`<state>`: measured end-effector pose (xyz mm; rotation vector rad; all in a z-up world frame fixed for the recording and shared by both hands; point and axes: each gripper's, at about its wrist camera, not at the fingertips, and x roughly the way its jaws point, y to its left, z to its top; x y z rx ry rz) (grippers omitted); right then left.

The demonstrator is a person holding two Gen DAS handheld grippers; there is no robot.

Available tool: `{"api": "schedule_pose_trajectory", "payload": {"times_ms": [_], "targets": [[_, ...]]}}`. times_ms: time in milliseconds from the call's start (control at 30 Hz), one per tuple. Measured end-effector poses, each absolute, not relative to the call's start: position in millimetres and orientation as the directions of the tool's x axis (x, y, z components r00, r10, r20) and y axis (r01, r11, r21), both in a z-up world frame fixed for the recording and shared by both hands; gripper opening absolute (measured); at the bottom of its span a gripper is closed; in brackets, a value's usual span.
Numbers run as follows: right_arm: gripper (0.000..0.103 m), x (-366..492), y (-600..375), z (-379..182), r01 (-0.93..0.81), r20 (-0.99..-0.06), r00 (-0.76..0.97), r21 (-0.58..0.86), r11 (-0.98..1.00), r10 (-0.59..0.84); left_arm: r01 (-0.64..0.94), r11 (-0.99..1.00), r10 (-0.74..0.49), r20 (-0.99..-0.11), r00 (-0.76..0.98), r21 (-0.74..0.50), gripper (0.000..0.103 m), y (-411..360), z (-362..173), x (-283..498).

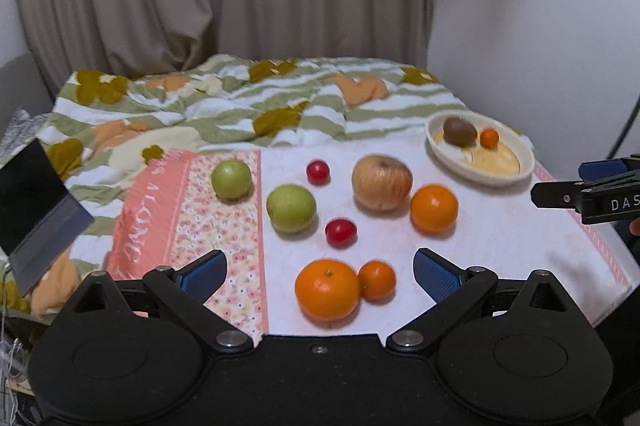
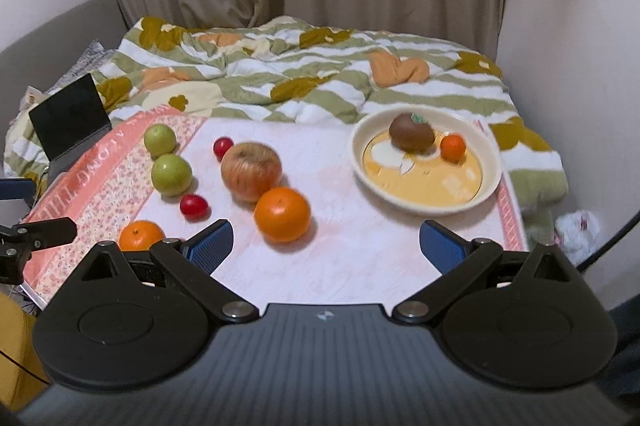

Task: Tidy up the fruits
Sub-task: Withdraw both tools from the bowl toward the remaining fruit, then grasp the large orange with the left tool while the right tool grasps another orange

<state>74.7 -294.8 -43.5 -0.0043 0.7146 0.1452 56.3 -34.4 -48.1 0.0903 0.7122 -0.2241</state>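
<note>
**A:** where's the fruit at? using the bowl (image 2: 426, 161) as the landmark.

**B:** bowl holds 2 things: a brown kiwi (image 2: 412, 133) and a tiny orange (image 2: 453, 147) just beside it. Everything else sits on the worktop (image 2: 360, 246) left of the bowl. The big apple (image 2: 251, 171) is nearest to it, touching a large orange (image 2: 283, 214). Further left: 2 green fruits (image 2: 172, 174), 2 red cherry tomatoes (image 2: 193, 206), and 2 more oranges (image 1: 327, 289) touching each other, furthest from the bowl.

**A:** and the claws?

**B:** left claw (image 1: 320, 272) is spread apart, empty, those 2 oranges sitting between its fingers. Right claw (image 2: 326, 242) also wide apart, empty, hovering near the bowl's front.
</note>
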Motion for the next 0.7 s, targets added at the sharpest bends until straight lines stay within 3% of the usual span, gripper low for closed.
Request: {"api": "schedule_pose_trajectory", "payload": {"times_ms": [500,700], "targets": [[0.103,106.1,-246.2,-108.8,-0.088,-0.691,0.719,0.014,0.996,0.073,0.409,0.912,-0.276,-0.726,0.629,0.008,0.101,-21.6,-126.2,98.9],[0.103,127.3,-245.7,-125.5,-0.085,-0.71,0.701,0.015,0.996,0.071,0.457,0.889,-0.301,-0.732,0.611,0.016,0.096,-25.7,-136.9,112.6]]}}
